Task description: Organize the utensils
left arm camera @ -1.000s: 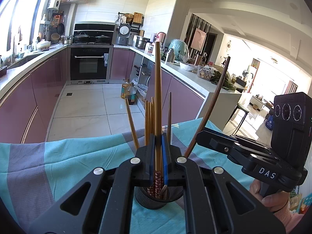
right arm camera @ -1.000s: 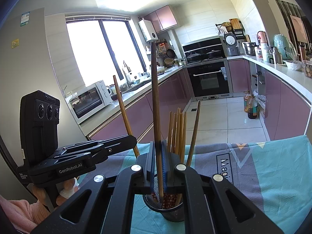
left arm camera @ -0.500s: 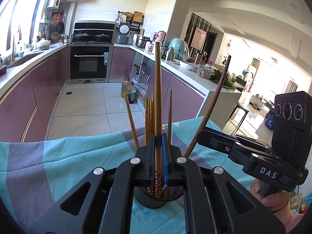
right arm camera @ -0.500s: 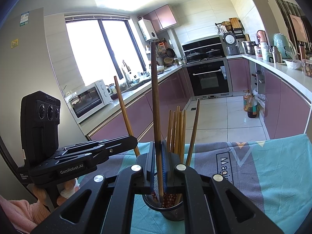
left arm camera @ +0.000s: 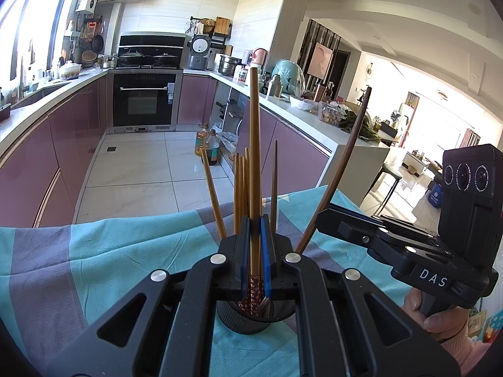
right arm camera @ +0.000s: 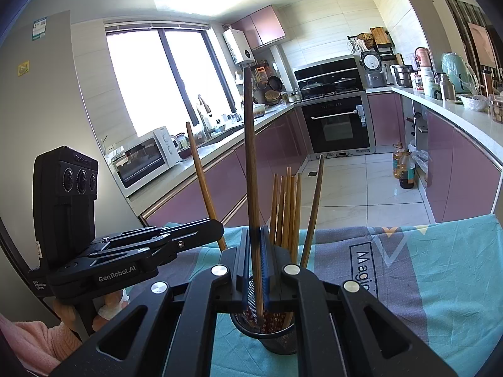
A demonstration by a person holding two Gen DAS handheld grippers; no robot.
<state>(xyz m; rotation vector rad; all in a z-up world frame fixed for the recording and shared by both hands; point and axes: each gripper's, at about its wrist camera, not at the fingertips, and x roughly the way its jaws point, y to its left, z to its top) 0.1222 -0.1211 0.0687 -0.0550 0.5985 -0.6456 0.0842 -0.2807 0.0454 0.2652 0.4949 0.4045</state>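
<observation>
Bamboo chopstick (left arm camera: 254, 163) is clamped upright in your left gripper (left arm camera: 255, 251); your right gripper (right arm camera: 255, 260) pinches a dark chopstick (right arm camera: 250, 157), both over the black mesh holder (right arm camera: 276, 336) on the teal-clothed tabletop (right arm camera: 440, 267).

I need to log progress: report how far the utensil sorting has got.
Done: several chopsticks already stand in the black mesh holder. In hand: the left gripper is shut on a light chopstick and the right gripper on a darker one, both over the holder. Left: release both; no other loose utensils show on the cloth.
</observation>
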